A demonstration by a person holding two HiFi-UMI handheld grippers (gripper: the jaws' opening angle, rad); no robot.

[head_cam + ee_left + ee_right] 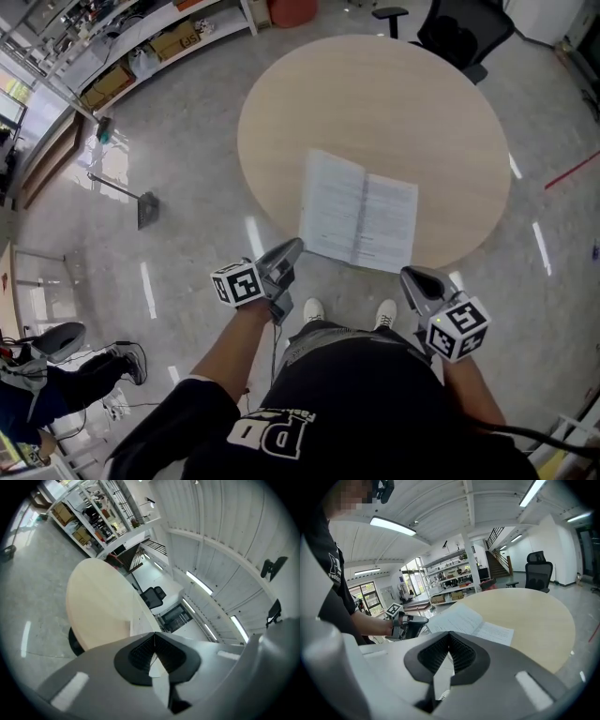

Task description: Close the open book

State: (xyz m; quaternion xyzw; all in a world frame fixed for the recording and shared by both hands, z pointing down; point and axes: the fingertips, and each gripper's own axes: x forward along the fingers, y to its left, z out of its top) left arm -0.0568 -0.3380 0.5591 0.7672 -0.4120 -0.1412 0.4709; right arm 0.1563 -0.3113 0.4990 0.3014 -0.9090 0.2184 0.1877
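At near edge of round table (375, 103), the side closest to the person: open book (359, 211) lying flat, pages up, spine running away from the person. Its near side reaches the table rim; can't tell if it overhangs. Left page looks slightly raised by the spine, right page flatter.

Left gripper (293, 245) off the table's near-left rim, tip just beside the book's near-left corner. Contact with the corner not clear. In left gripper view the jaws of this gripper (153, 634) are pressed together at the tips with nothing between them. Table top (98, 602) sits ahead of it.

Right gripper (410, 274) just off the near rim, tip near the book's near-right corner, apart from it. Right gripper view: jaws (449, 634) closed tip to tip, empty. Same view shows the book (468, 620) beyond the jaws, table (534, 611) behind it, and the left gripper (423, 622) at the book's left corner.

Office chair (464, 28) stands past the table's far edge. Person's white shoes (313, 310) on the floor under the near rim.
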